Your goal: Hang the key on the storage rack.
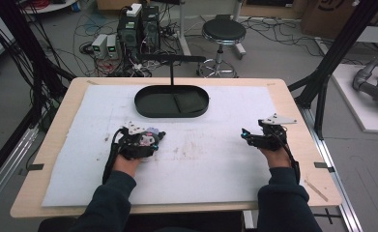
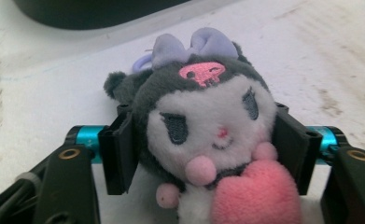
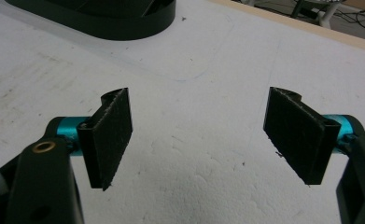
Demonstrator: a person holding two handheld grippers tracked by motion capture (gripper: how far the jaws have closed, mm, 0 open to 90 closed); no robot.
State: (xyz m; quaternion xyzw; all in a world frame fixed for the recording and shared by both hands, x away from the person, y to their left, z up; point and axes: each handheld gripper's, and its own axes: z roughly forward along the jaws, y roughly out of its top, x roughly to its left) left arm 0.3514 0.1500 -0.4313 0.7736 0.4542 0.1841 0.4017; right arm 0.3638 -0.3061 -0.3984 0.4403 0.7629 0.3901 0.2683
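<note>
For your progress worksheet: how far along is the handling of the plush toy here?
Done: the left gripper has shut on the plush toy, its jaws pressing both sides of the head. In hand: the toy sits low over the white mat. Left: the likely goal, the black tray, lies beyond. The right gripper is open, idle.

No readable text in any view.
No letters, numbers or brand marks legible. Only sign: a pink skull emblem stitched on the forehead of the plush toy (image 2: 203, 140). Boxes and gear on the floor behind the table are too blurred to read.
</note>
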